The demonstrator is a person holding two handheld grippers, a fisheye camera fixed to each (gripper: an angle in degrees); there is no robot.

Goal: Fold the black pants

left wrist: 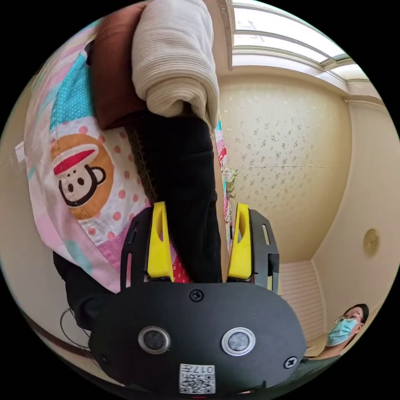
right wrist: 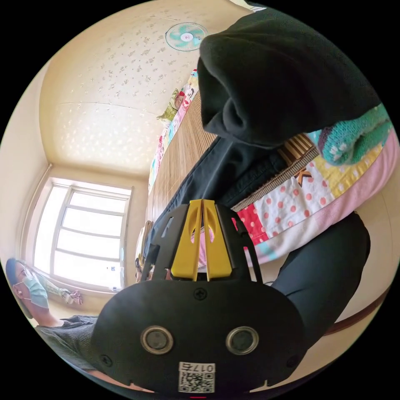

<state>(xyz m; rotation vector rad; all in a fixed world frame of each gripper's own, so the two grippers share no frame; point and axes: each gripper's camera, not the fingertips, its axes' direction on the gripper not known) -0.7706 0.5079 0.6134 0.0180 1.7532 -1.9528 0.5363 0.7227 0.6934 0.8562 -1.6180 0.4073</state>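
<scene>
Pants [left wrist: 183,183] lie on the bed, over a patterned sheet [left wrist: 83,175], and one black part hangs down past the bed edge. In the left gripper view we see the left gripper [left wrist: 200,246] with its yellow jaws spread wide, and a black strip of the pants runs between them, straight away from the claw. We cannot tell if the jaws touch the cloth; they seem to stand apart from it on both sides. So the long axis of this strip goes along the line of the gripper, and we judge that the left one is nearer for a grasp: it only needs to close.

In the right gripper view the right gripper [right wrist: 202,237] has its jaws pressed together with nothing between them. The pants [right wrist: 216,171] are just beyond its tips and go up and right, where a dark bundle [right wrist: 275,75] sits on them.

Hard to make out: where the waist and the leg ends are, because a cream garment [left wrist: 175,58] and a brown one [left wrist: 112,71] cover the far part, and a green knit piece [right wrist: 354,137] lies beside the bundle. A person [left wrist: 348,329] shows at the edge
</scene>
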